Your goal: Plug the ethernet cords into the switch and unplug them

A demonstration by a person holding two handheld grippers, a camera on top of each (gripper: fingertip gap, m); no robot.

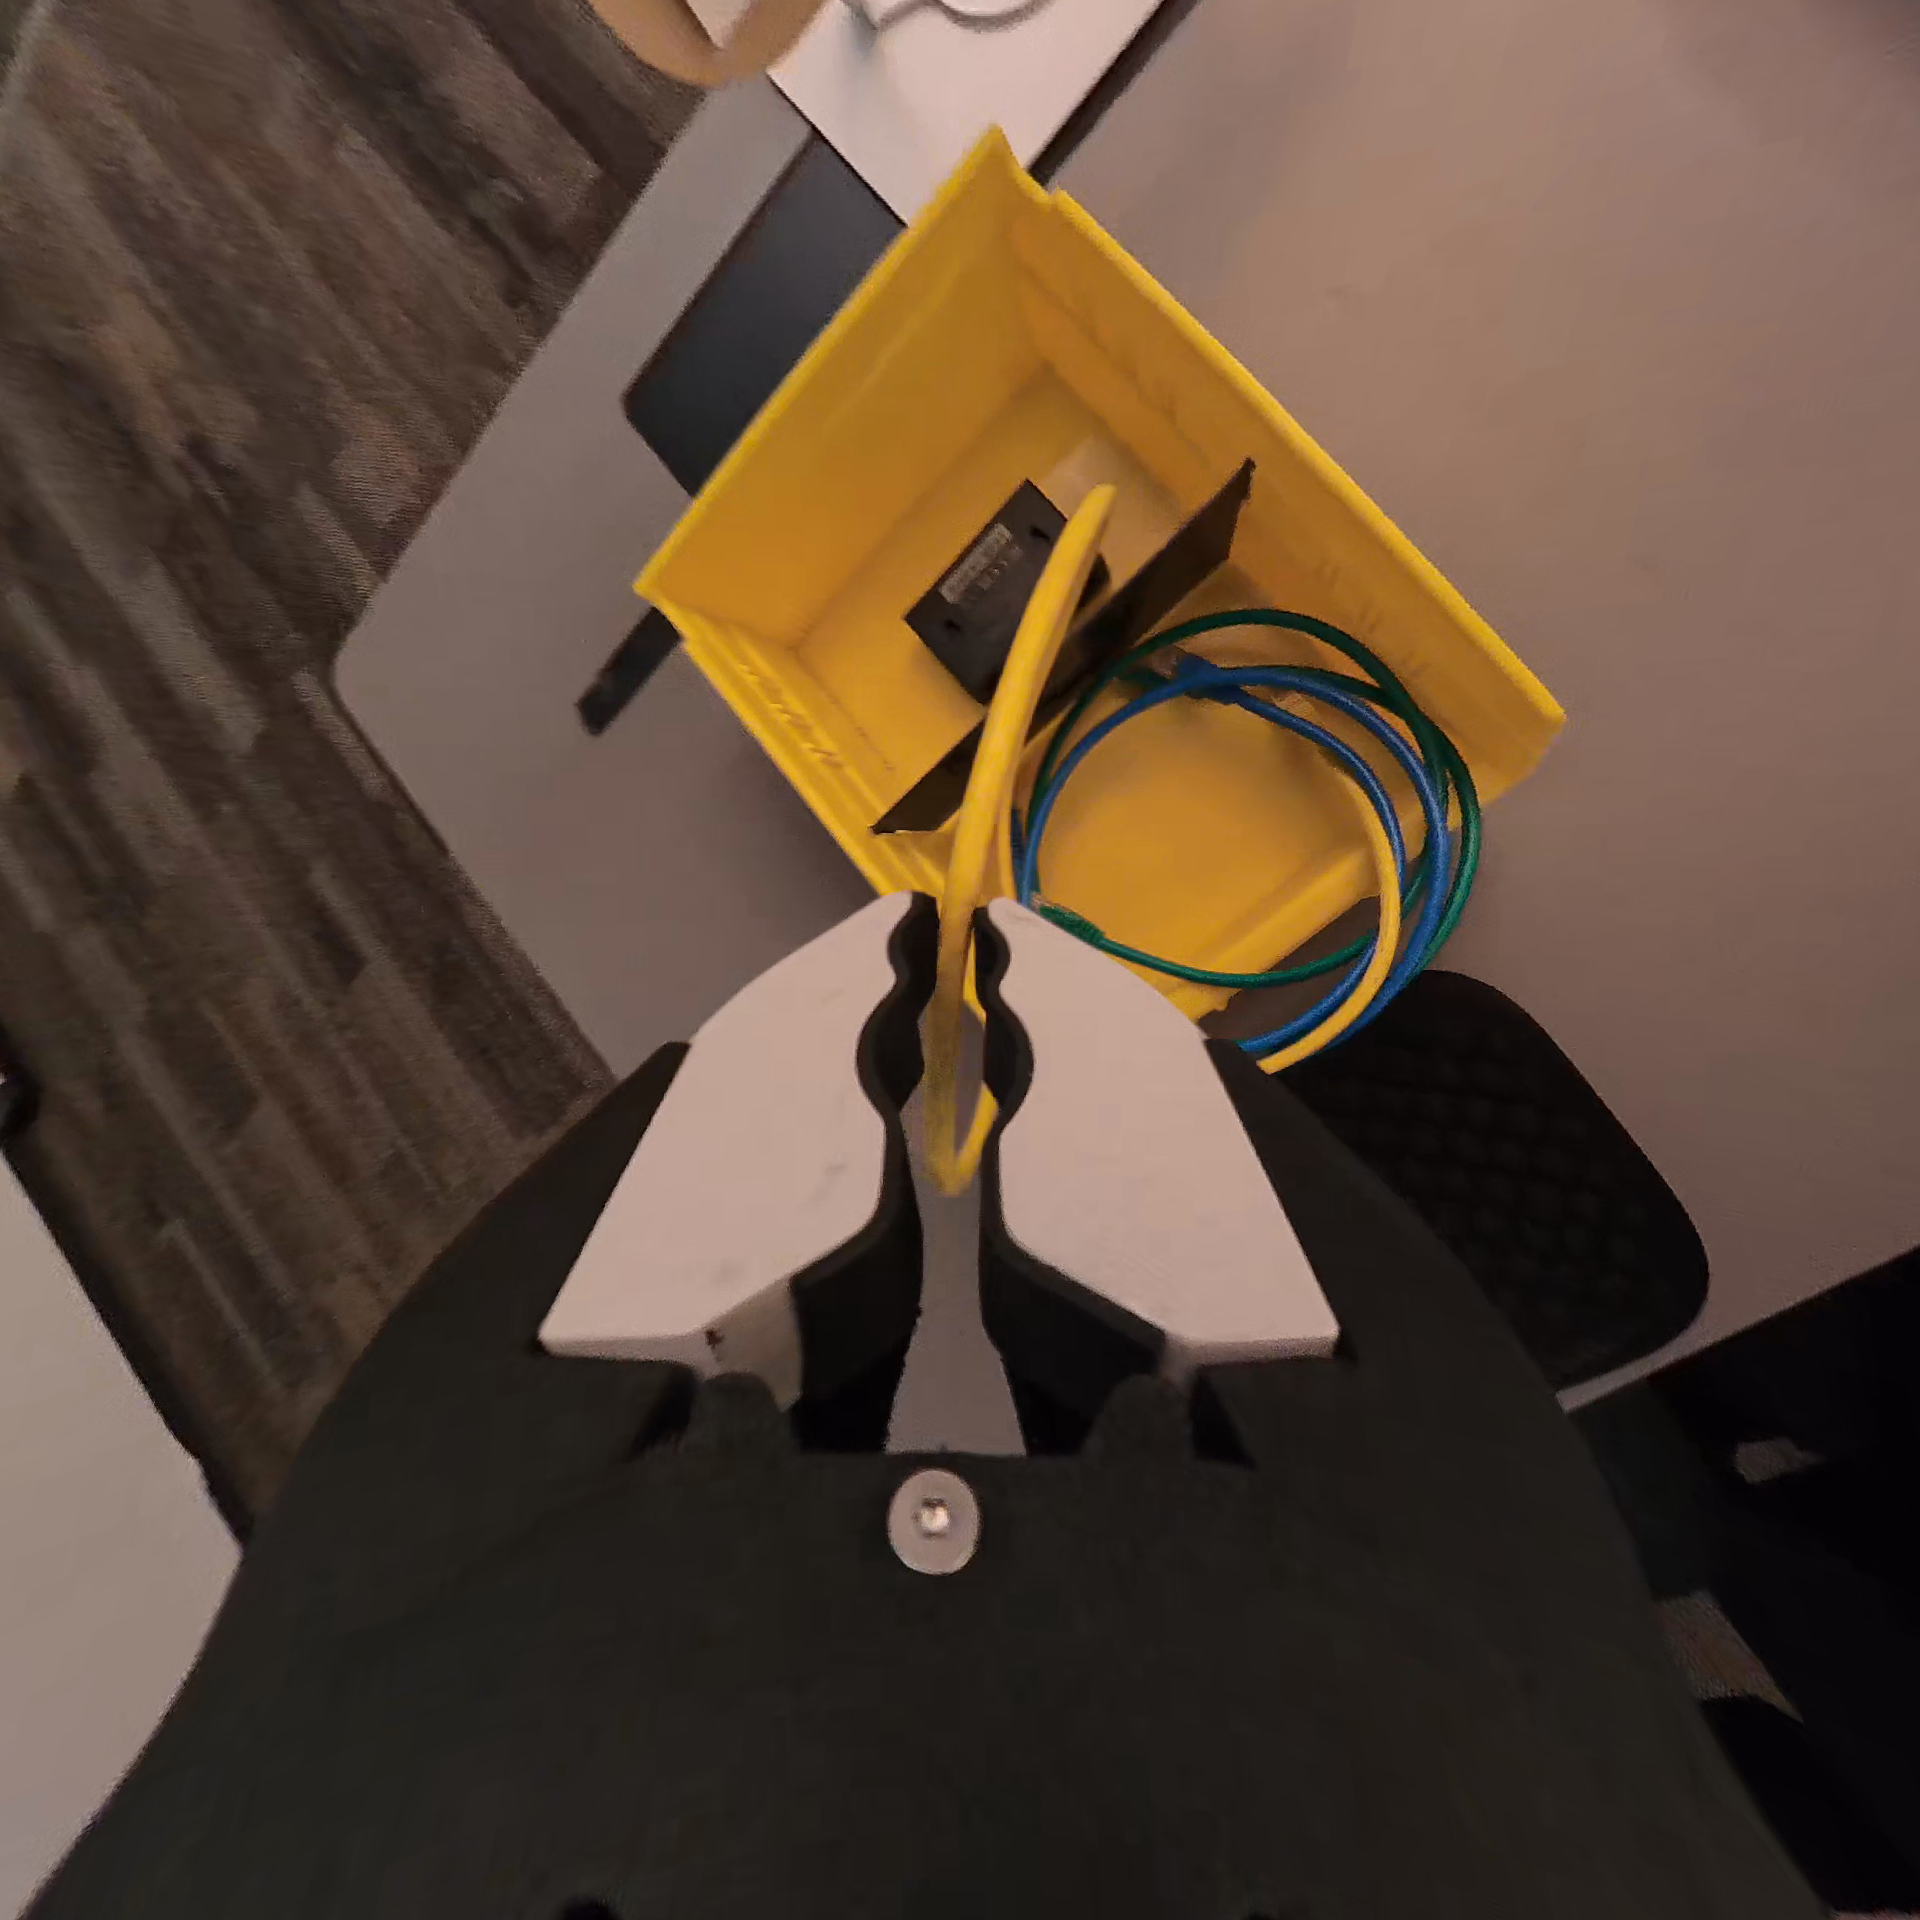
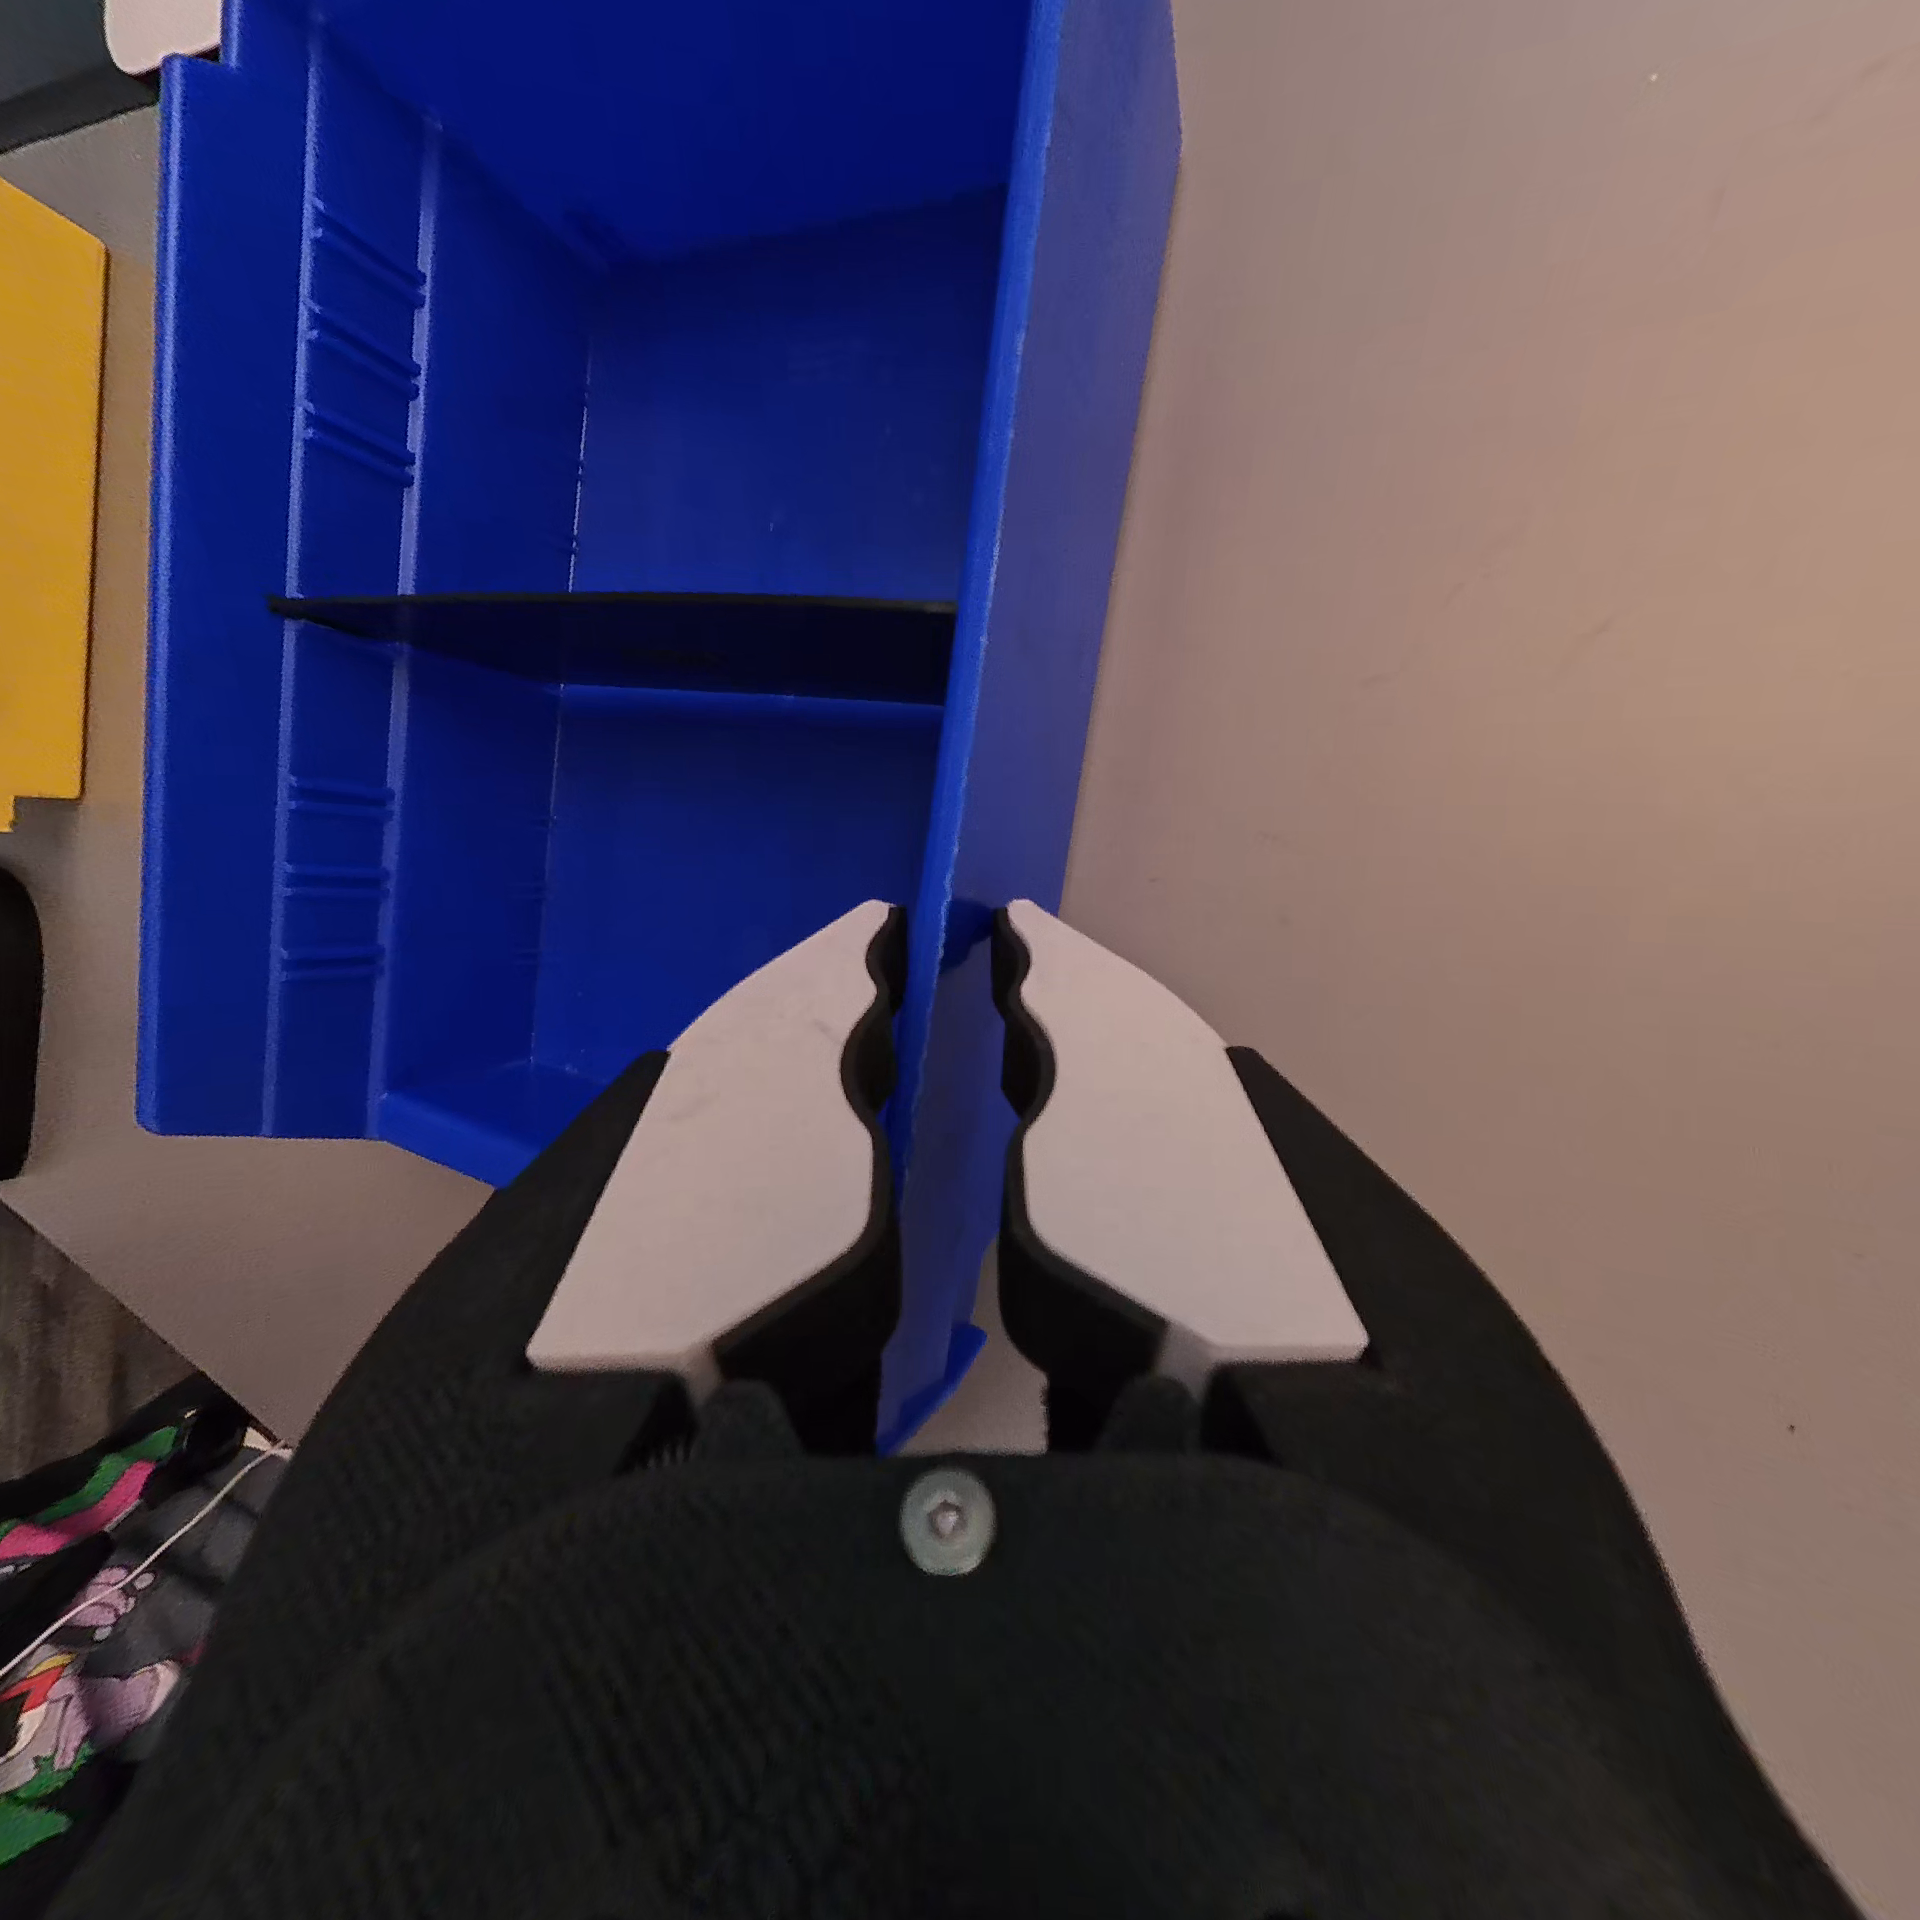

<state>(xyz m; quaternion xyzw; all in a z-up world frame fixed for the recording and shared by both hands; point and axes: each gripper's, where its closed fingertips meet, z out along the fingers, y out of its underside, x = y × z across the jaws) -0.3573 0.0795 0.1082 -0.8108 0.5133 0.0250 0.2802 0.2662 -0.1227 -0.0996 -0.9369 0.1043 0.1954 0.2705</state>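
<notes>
A yellow bin (image 1: 831, 416) sits on a grey table, split by a black divider (image 1: 1174, 561). A black switch (image 1: 987, 592) lies in its far compartment. Blue (image 1: 1351, 769) and green (image 1: 1455, 790) ethernet cords are coiled in the near compartment. My left gripper (image 1: 951, 920) is shut on a yellow cord (image 1: 1023, 665), held above the bin's near edge. The cord arcs up over the switch; I cannot tell whether its end is plugged in. My right gripper (image 2: 945, 920) is shut on the right wall of an empty blue bin (image 2: 364, 623).
The blue bin has its own black divider (image 2: 675, 634), and the yellow bin's edge (image 2: 42, 499) lies to its left. A black mesh chair (image 1: 1486, 1164) stands by the table's near edge. Carpet (image 1: 208, 520) lies beyond the table's left edge. Bare tabletop (image 2: 1558, 727) lies right of the blue bin. The grippers' ends are close to 70 cm from one another. My left tips are roughly 30 cm from the black switch (image 1: 987, 592).
</notes>
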